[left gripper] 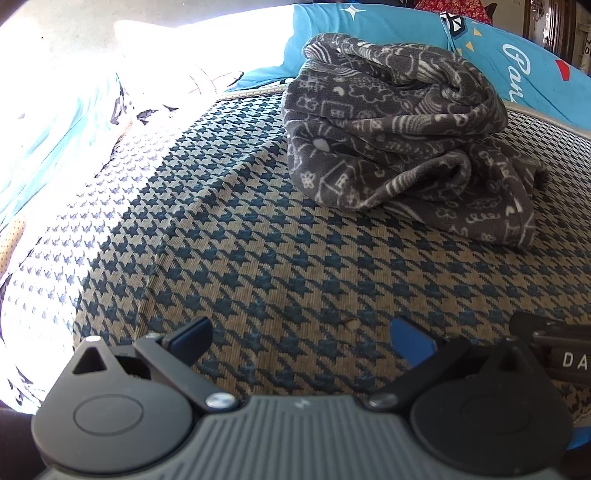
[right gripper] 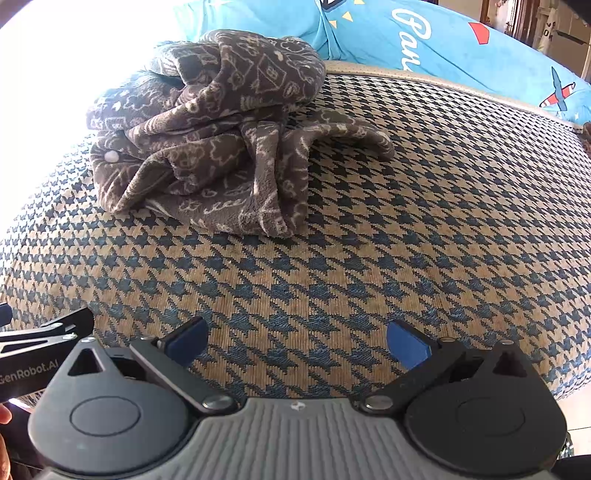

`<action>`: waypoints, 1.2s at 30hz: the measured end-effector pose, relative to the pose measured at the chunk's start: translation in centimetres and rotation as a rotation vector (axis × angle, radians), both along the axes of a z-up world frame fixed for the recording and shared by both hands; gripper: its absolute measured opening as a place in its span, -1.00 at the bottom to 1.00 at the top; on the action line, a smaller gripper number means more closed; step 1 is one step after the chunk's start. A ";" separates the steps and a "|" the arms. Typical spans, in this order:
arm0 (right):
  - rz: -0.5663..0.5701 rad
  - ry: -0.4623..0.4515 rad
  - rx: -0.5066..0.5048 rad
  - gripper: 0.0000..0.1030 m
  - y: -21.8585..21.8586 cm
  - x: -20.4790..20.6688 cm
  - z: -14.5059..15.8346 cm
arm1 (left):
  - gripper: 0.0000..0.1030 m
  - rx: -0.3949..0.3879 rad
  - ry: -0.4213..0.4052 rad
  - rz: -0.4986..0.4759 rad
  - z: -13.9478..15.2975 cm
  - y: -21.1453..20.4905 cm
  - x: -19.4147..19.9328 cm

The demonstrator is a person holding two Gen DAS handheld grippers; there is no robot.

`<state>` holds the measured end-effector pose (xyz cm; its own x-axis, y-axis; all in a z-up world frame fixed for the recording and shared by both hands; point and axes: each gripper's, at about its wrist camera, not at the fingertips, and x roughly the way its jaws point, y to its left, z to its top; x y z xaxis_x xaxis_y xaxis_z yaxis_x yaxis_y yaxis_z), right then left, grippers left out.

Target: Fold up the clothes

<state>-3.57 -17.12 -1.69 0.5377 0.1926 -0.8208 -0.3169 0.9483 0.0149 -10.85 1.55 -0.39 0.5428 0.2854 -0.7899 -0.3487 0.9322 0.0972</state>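
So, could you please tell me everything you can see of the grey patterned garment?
The grey patterned garment looks like soft fleece, dark grey-brown with pale doodle-like line prints and one pale round button or snap. It lies unfolded in a crumpled heap on the houndstooth-covered surface, its far edge against the blue printed fabric. Neither claw touches it.
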 end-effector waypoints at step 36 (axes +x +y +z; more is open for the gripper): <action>0.003 0.012 0.013 1.00 0.1 0.2 -0.4 | 1.00 -0.023 0.005 -0.012 -0.7 0.2 0.6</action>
